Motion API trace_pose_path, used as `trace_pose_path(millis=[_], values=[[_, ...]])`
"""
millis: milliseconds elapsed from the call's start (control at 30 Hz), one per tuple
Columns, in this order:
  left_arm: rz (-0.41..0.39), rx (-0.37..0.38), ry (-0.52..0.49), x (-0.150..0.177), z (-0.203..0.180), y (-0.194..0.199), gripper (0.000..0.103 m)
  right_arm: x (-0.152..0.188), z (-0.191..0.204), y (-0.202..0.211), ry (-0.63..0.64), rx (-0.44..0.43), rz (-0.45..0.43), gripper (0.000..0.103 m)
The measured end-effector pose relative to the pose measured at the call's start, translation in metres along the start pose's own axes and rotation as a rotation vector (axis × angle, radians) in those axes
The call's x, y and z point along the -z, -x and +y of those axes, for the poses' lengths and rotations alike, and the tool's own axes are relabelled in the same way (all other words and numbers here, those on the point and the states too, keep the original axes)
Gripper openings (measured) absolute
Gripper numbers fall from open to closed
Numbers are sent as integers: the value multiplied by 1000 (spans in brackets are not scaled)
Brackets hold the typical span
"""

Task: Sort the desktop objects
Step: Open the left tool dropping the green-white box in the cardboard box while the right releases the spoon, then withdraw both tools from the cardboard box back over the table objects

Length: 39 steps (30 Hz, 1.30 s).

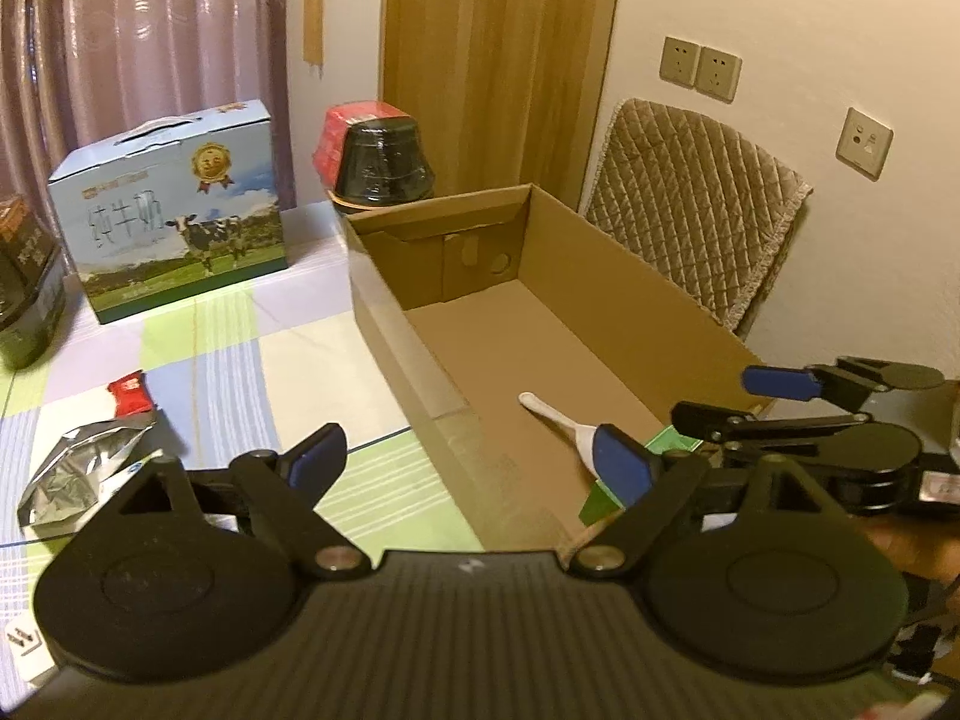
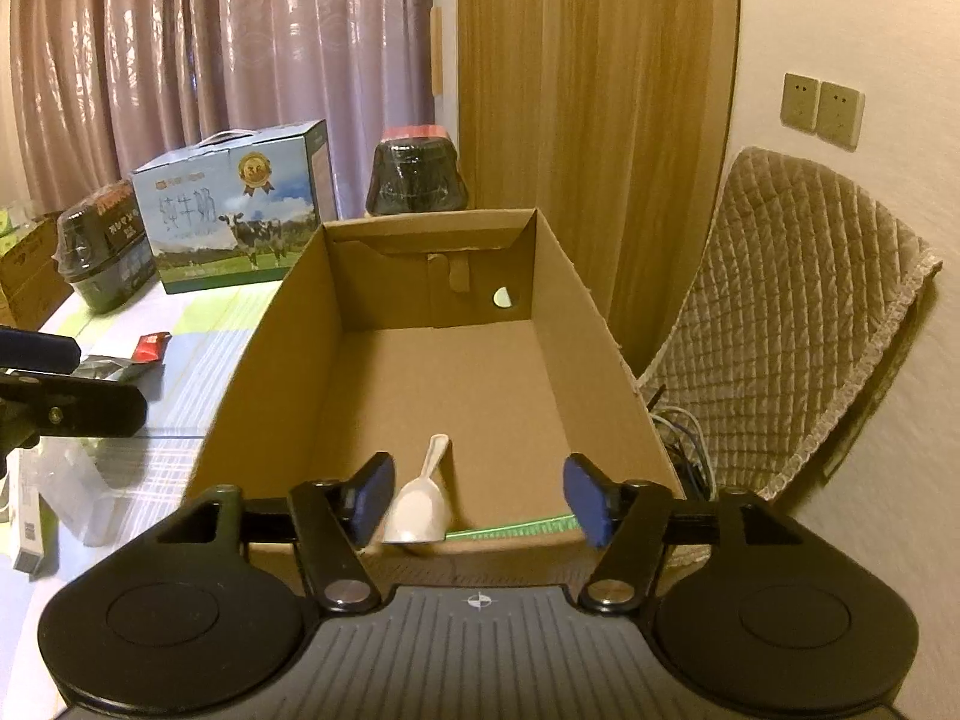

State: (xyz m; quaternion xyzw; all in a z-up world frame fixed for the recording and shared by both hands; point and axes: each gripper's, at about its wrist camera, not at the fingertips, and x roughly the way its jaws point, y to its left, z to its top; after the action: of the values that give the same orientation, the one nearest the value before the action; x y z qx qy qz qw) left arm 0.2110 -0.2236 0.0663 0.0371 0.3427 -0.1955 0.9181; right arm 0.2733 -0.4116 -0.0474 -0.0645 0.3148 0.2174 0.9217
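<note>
While both grippers hang over its near end, an open cardboard box (image 2: 576, 360) lies lengthwise on the desk (image 1: 240, 372), which wears a checked cloth of green, lilac and white. Behind the box a quilted chair cover (image 2: 798, 324) leans by the wall. On the far desk stands a blue milk carton (image 1: 174, 210) printed with a cow, with a dark wrapped tub (image 1: 384, 162) near the box's far corner. Left of the box lie a crumpled silver pouch (image 1: 78, 474) and a red packet (image 1: 132, 393). Inside the box, at its near end, a white scoop (image 2: 420, 504) rests on the floor, handle pointing away, beside a flat green item (image 2: 510, 531). The left gripper (image 1: 468, 468) has wide jaws holding nothing. The right gripper (image 2: 474, 498) has parted jaws either side of the scoop, which lies close to the left pad; they grip nothing
</note>
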Motion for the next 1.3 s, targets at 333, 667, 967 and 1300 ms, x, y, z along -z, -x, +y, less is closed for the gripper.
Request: trace_pose_path(millis=[333,667,967,1300], values=[[-78,-88,35,16,25,41,102,-2,31,36,10,-35,-46,94],[-45,-158,103,49,77,94,102,-7,83,63,43,-112,-74,101],[-14,-315,140,94,126,148,102,-2,138,74,76,-211,-55,101],[32,-418,204,134,172,184,102,17,199,62,142,-295,7,101]])
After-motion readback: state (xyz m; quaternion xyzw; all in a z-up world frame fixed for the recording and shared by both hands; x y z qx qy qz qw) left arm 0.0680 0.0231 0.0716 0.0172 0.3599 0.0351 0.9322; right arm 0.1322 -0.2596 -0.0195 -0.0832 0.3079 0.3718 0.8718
